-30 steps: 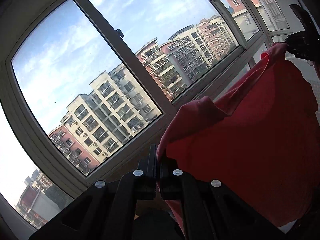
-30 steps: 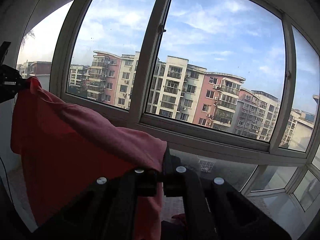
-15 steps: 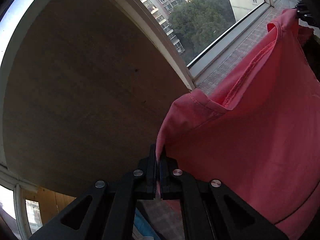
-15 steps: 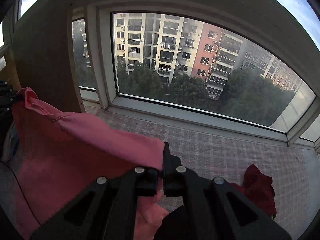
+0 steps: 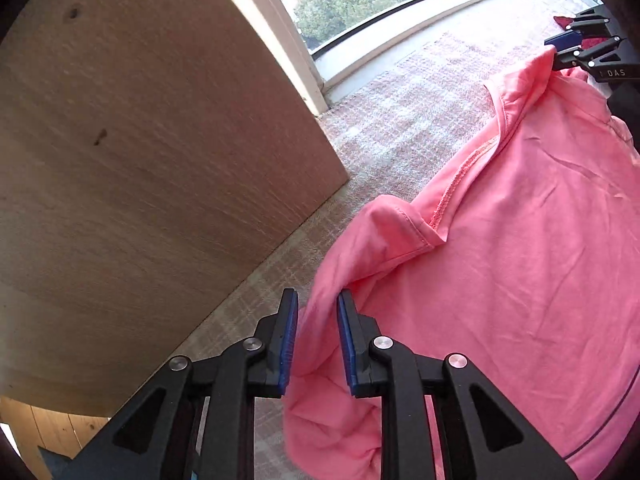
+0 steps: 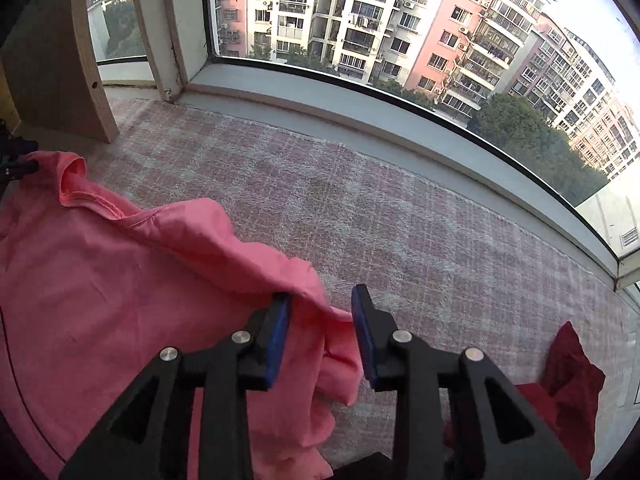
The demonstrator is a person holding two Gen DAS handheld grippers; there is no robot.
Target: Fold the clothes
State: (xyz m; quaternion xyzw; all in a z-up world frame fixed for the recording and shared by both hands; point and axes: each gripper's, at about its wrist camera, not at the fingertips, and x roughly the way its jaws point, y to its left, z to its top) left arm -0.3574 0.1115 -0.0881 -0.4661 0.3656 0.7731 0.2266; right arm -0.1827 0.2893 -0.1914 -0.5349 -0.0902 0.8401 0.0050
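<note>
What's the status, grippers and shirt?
Left gripper open, right gripper open. Pink shirt lying on checked mat, unfolded. Dark red garment lies right, apart.

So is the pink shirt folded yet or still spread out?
Spread out, not folded: the pink shirt lies open on the checked mat, neckline showing, both grippers open.

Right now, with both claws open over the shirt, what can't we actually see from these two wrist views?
- Lower hem of the pink shirt: left wrist view, cut off by the frame edge and the left claw.
- Shirt's far shoulder: right wrist view, runs off the left edge.
- Dark red cloth: right wrist view, partly behind the right claw, so its type is unclear.
- Whether fabric touches either claw's pads: not clear in either view.
</note>
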